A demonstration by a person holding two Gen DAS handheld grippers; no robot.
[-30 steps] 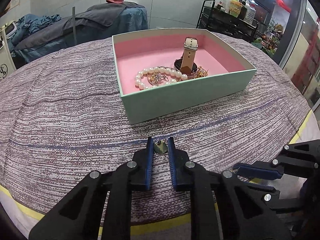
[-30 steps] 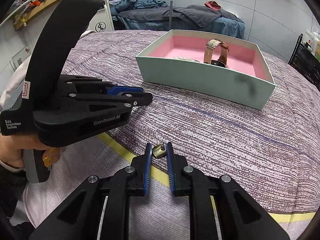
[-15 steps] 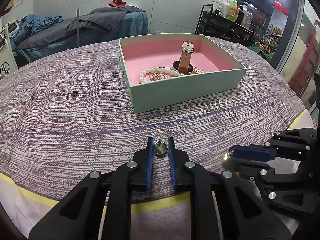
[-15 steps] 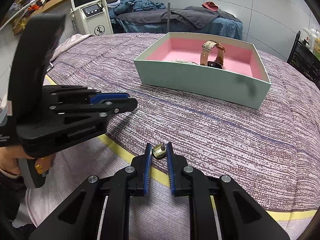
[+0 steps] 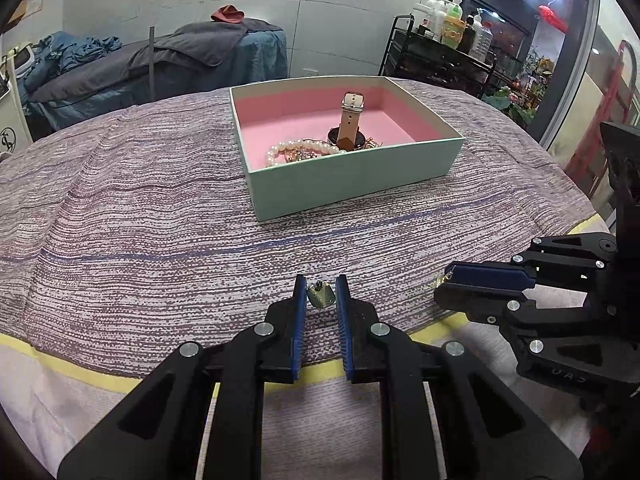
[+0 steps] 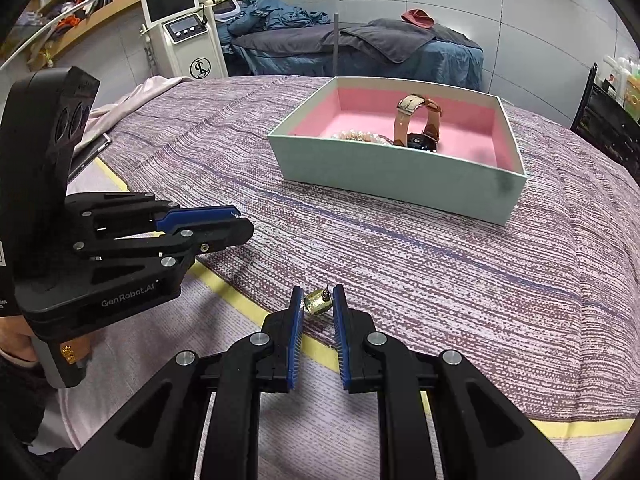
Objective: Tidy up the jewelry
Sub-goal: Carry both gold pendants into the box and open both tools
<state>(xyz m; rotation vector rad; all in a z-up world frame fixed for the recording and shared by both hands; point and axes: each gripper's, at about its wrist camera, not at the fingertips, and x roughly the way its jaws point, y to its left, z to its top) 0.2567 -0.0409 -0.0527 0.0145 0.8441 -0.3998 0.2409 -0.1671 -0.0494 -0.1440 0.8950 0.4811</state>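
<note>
I am looking at one mint box [image 5: 352, 184] with pink lining, sitting on the striped bed cover [image 5: 140, 220]; it is holding one tan-strapped watch [image 5: 349, 126], one pearl bracelet [image 5: 298, 150] and some gold pieces I cannot count. My left gripper [image 5: 321, 294] is pinching one small gold earring [image 5: 320, 296] between narrowly parted fingers [image 5: 299, 308]. My right gripper [image 6: 316, 304] is clamping a second gold earring [image 6: 317, 302] the same way, both well short of the box.
</note>
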